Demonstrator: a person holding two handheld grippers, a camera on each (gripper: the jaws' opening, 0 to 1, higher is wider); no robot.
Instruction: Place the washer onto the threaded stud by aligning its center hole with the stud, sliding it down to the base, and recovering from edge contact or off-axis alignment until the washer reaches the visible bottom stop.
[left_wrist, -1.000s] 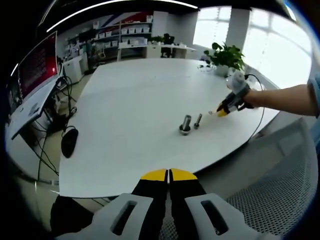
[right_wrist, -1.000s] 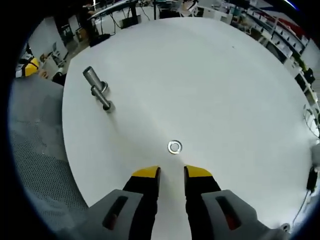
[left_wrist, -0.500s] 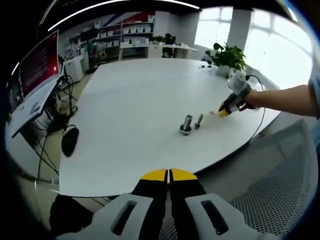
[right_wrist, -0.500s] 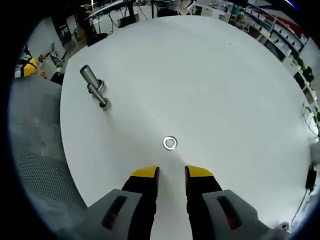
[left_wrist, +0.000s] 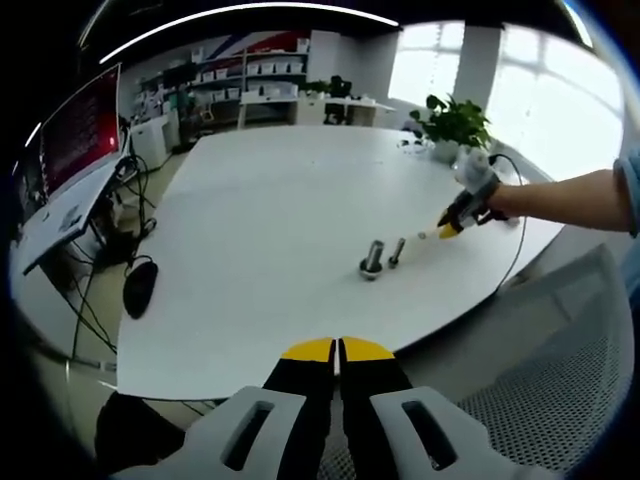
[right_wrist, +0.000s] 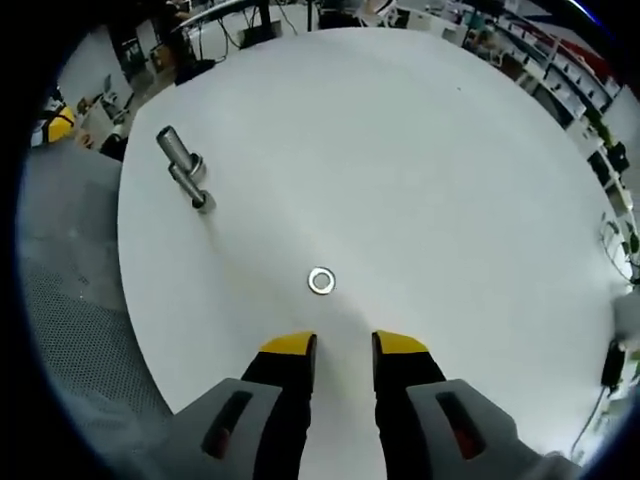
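Right gripper view: the right gripper (right_wrist: 343, 345) hovers over the white table (right_wrist: 420, 160) w/ its yellow-tipped jaws parted by a narrow gap — nothing between them, nothing touched. The washer (right_wrist: 321, 281) lies flat on the table just ahead of the jaw tips, slightly toward the left jaw, apart from both. Farther ahead and off to the left, near the table edge, stand two metal pieces close together: the threaded stud (right_wrist: 191, 187) and a thicker metal cylinder (right_wrist: 172, 149) just beyond it. Both are well apart from the washer.

Left gripper view: the left gripper (left_wrist: 337, 350) is held back off the table edge, jaws pressed together tip to tip, holding nothing. Far ahead, on the table (left_wrist: 270, 210), the stud (left_wrist: 396, 251) and the cylinder (left_wrist: 374, 257) stand side by side; to their right the right gripper (left_wrist: 446, 229) comes in on a person's hand (left_wrist: 484, 195), tips low over the table. The washer (left_wrist: 422, 236) is a tiny speck just in front of those tips — too small to tell more. A dark mouse (left_wrist: 139, 282) lies on a desk to the left, and a potted plant (left_wrist: 455, 124) sits at the far side of the table.
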